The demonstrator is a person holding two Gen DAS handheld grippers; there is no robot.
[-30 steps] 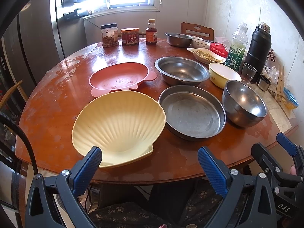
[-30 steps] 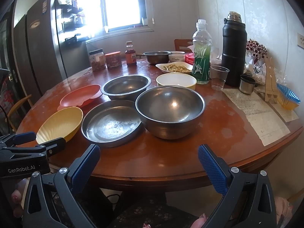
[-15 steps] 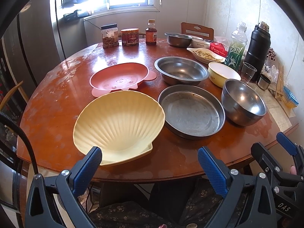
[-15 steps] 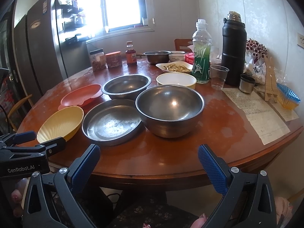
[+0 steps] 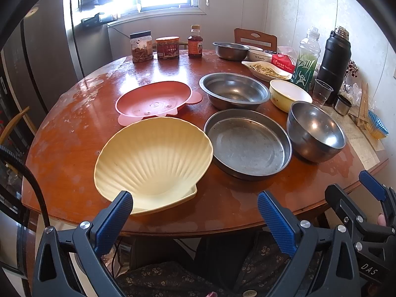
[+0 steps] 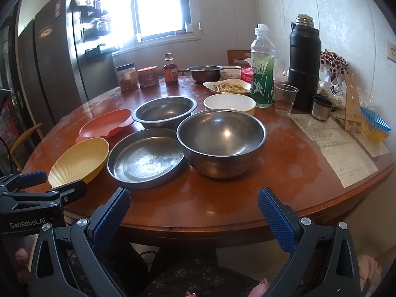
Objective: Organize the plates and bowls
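While grippers gape, dishes (image 5: 247, 144) wait

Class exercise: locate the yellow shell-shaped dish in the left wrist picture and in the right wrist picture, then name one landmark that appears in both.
Left wrist view: yellow shell-shaped dish, lower centre-left, at the table's near edge.
Right wrist view: the dish, far left, seen side-on.
Shared landmark: the flat steel pan, directly to its right in both.

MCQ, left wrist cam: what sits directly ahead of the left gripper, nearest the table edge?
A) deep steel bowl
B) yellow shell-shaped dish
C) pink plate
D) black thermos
B: the yellow shell-shaped dish lies just beyond the open left gripper, at the near edge of the table; the pink plate lies behind it.
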